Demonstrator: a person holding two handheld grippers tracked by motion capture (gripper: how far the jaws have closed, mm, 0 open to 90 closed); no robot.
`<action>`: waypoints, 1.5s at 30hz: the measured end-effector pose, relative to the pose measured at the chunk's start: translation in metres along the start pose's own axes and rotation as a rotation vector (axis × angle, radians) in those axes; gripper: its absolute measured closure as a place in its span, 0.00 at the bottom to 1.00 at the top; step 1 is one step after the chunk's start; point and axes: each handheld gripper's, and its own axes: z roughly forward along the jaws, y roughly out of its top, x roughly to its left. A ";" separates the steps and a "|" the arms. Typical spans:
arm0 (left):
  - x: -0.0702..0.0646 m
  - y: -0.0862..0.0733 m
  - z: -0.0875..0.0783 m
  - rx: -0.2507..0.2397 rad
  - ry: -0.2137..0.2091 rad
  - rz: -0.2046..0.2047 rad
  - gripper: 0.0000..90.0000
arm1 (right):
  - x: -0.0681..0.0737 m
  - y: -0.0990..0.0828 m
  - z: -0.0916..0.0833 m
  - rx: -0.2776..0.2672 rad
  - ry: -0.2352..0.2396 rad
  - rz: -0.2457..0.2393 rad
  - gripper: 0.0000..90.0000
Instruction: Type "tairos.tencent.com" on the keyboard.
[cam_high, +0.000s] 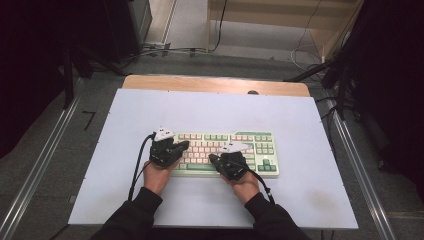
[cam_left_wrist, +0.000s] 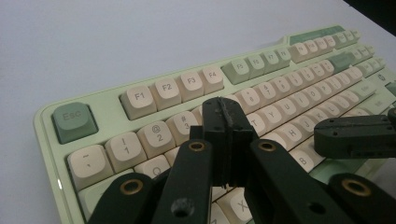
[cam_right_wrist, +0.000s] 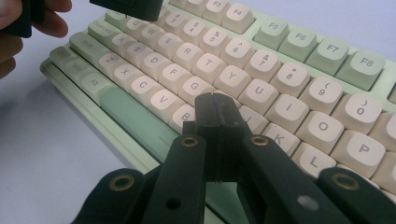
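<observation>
Typing on the keyboard (cam_high: 227, 152) in hand, judged by the pose: both tools poised over the keys like two fingers. Nearest the table edge, forearms in dark sleeves, then the left hand (cam_high: 156, 176) and right hand (cam_high: 245, 186) resting just short of the keyboard's near rim. Next out, the left gripper (cam_left_wrist: 228, 122) with jaws pressed together on nothing, tip over the keyboard's left block somewhere near the number row and the letters beneath. Likewise the right gripper (cam_right_wrist: 216, 112), jaws closed and empty, tip above the keyboard's middle letters, about at H and B by the caps around it. Keyboard itself lying flat near the middle of the white table (cam_high: 300, 120), long side toward the person. Next move probably a short press straight down with one closed tip onto a single cap, kept narrow enough to miss the neighbours, then a lift clear. Hard to settle: whether either tip already touches a cap or hangs just above, since each tip covers the very key beneath it. Legends on the keyboard's far right block too small to read from the high view. Beyond the keyboard's far edge, a small dark object (cam_high: 253, 92) on the wooden strip, unidentifiable.
</observation>
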 end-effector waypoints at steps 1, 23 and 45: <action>0.000 0.000 0.000 0.000 0.000 0.002 1.00 | 0.000 0.000 0.000 0.000 0.000 0.000 0.97; -0.003 0.000 -0.001 0.003 -0.019 0.003 1.00 | -0.002 0.003 -0.008 -0.025 0.006 0.016 0.97; -0.011 -0.006 -0.008 0.025 -0.056 0.036 1.00 | -0.011 0.004 -0.013 -0.038 -0.008 0.039 0.97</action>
